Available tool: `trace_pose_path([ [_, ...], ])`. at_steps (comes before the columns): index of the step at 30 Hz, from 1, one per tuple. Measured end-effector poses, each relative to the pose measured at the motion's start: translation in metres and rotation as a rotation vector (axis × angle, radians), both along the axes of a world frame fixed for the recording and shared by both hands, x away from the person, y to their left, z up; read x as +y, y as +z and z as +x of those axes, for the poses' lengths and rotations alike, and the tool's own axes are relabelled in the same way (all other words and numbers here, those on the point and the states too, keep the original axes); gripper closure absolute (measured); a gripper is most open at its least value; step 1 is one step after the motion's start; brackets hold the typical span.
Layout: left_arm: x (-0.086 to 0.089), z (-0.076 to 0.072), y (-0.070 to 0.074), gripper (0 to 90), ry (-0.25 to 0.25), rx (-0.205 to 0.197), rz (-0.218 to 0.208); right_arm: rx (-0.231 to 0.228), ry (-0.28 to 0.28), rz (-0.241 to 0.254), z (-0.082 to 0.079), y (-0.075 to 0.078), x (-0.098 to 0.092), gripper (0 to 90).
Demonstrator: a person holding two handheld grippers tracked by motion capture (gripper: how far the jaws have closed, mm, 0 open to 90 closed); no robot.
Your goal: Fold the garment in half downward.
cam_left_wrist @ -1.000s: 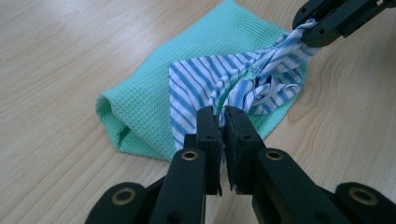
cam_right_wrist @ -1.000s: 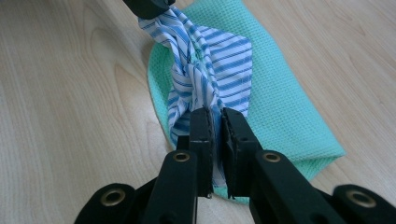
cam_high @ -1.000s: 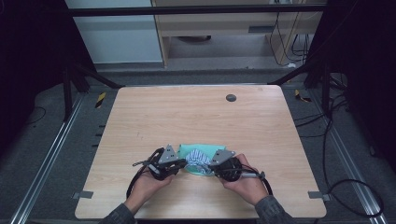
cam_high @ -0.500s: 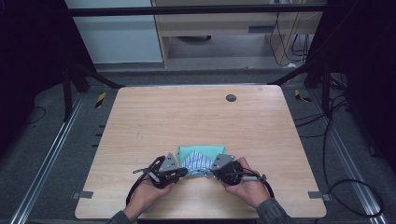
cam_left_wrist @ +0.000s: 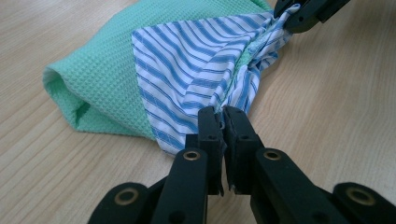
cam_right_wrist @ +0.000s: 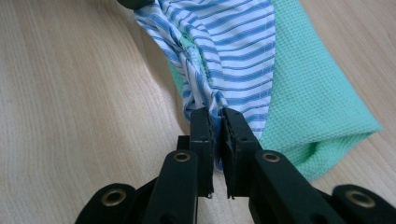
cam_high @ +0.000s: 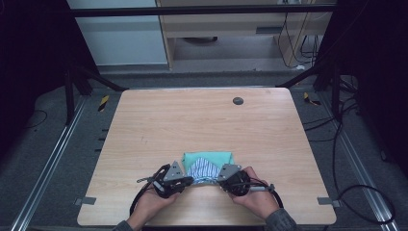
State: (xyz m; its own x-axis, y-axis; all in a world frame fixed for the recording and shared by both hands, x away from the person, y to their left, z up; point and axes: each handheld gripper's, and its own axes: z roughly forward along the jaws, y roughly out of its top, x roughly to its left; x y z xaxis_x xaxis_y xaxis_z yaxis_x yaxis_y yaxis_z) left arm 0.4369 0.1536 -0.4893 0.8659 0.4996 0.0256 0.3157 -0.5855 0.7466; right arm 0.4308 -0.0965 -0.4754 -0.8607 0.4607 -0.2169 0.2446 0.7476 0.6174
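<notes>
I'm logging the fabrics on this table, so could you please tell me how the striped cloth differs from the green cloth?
The striped cloth is blue and white with a smooth weave; the green cloth is plain mint with a waffle texture. The striped cloth is bunched and pinched at two ends, by the left gripper and the right gripper; the green cloth lies folded on the table. The striped cloth lies over the green cloth. Both are soft fabric.

The left gripper [cam_left_wrist: 223, 116] pinches the striped cloth [cam_left_wrist: 201, 65]. A green cloth [cam_left_wrist: 93, 79] lies under it. The other gripper [cam_left_wrist: 292, 16] pinches the far corner.
</notes>
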Motion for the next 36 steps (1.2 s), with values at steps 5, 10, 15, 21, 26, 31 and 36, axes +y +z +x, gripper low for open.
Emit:
trace_pose_path([
  [5,0.002,-0.004,0.000,85.6,-0.010,0.004,0.001,0.007,0.005,0.003,-0.005,0.000,-0.001,81.7],
  [10,0.005,-0.010,0.001,83.5,-0.016,0.000,0.002,0.008,0.015,0.003,-0.010,0.000,-0.001,79.4],
  [15,0.009,-0.013,0.012,67.8,0.012,-0.067,-0.033,0.003,0.009,0.022,-0.012,0.008,0.000,65.6],
  [21,0.001,-0.003,0.013,65.1,-0.003,-0.060,-0.032,0.005,0.002,0.041,-0.007,0.010,0.008,54.3],
  [26,-0.002,-0.002,0.007,73.1,-0.013,-0.040,-0.017,0.010,0.013,0.027,-0.007,0.005,0.013,61.4],
  [31,-0.002,-0.002,0.005,85.7,-0.027,-0.029,-0.004,0.014,0.032,0.013,-0.009,0.002,0.013,77.4],
  [36,-0.005,-0.001,0.003,89.5,-0.032,-0.009,0.011,0.015,0.041,0.009,-0.010,0.001,0.012,83.5],
])
